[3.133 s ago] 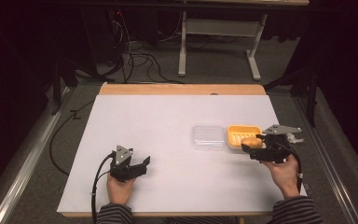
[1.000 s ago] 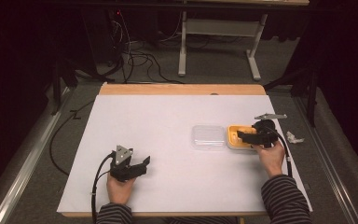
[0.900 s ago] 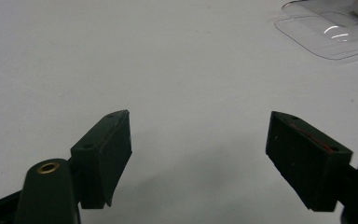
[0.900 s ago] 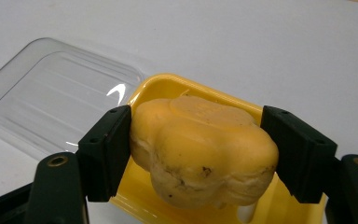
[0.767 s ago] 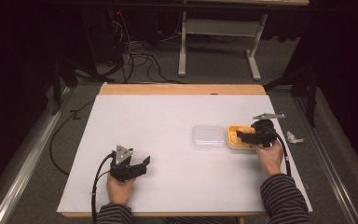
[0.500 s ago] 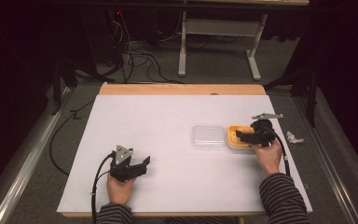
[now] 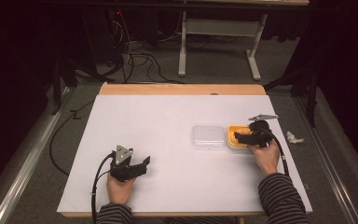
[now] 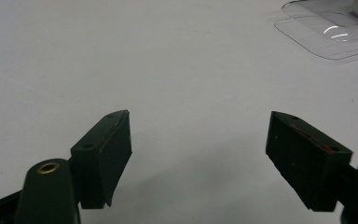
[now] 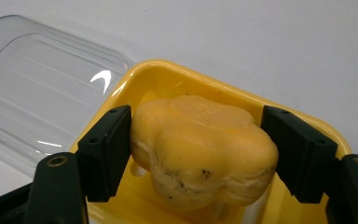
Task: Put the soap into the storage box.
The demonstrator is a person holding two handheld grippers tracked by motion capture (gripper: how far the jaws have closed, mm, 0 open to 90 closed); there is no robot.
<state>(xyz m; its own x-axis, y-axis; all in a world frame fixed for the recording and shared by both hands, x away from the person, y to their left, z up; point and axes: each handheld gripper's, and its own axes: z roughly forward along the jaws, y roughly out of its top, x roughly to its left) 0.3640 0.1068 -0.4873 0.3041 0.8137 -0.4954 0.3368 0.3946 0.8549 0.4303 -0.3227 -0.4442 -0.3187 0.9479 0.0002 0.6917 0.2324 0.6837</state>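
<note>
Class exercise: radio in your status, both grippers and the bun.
Right gripper shut on bun, over yellow tray. Left gripper open, empty. Clear lid beside tray, nothing blocking.

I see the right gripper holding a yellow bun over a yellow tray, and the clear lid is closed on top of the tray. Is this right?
Not quite. The clear lid is not on the yellow tray; it lies open on the table beside it, as the right gripper view shows. The rest holds: the right gripper has the yellow bun between its jaws, over the tray.
</note>
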